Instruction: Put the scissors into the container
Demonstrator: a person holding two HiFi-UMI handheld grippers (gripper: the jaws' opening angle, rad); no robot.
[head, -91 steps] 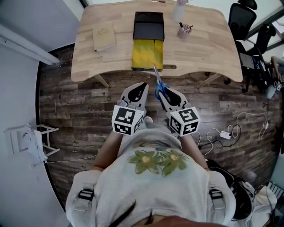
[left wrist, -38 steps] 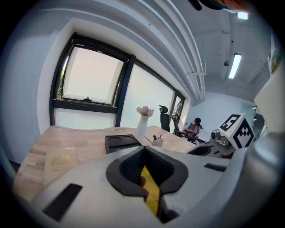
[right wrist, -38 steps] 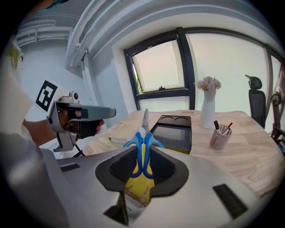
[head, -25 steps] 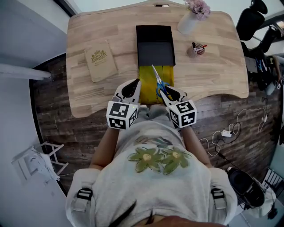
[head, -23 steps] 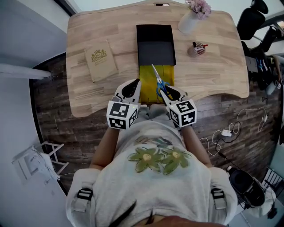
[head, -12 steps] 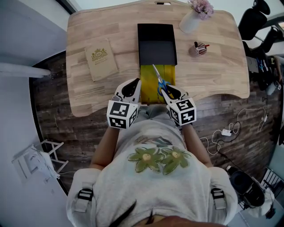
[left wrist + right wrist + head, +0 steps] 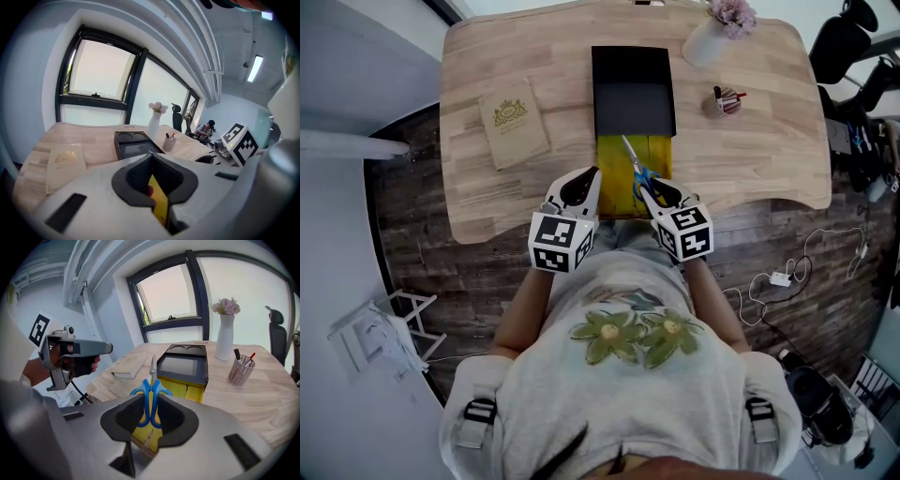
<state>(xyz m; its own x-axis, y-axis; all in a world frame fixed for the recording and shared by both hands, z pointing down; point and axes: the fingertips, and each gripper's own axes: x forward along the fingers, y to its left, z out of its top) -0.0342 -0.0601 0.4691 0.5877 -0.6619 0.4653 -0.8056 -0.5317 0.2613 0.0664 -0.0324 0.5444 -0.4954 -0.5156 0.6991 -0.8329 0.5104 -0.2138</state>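
pale wood table point(image 7: 750, 159), head view: a black container point(image 7: 598, 94) lies lengthwise at its middle, with a yellow section point(image 7: 612, 159) joined to its near end. the right gripper point(image 7: 661, 194) is clamped on the blue handles of the scissors point(image 7: 636, 169). the blades point away from us and hang over the yellow section, short of the black part. the left gripper point(image 7: 579, 187) sits just to the left, at the table's near edge.

left gripper view: the jaws are closed tip to tip with no item between them. a strip of yellow shows through the hollow below the tips. the container lies ahead, with a tan book point(image 7: 65, 161) to its left.

right gripper view: the jaws press on the scissor handles. the blades are closed and run forward along the gripper's line toward the container.

step in hand, as we judge it: the carry. the scissors are gripped and held at the container, not yet in it. the next move calls for reaching further over the black part, lowering the blades and then parting the jaws. we cannot tell whether the black top is open or lidded.
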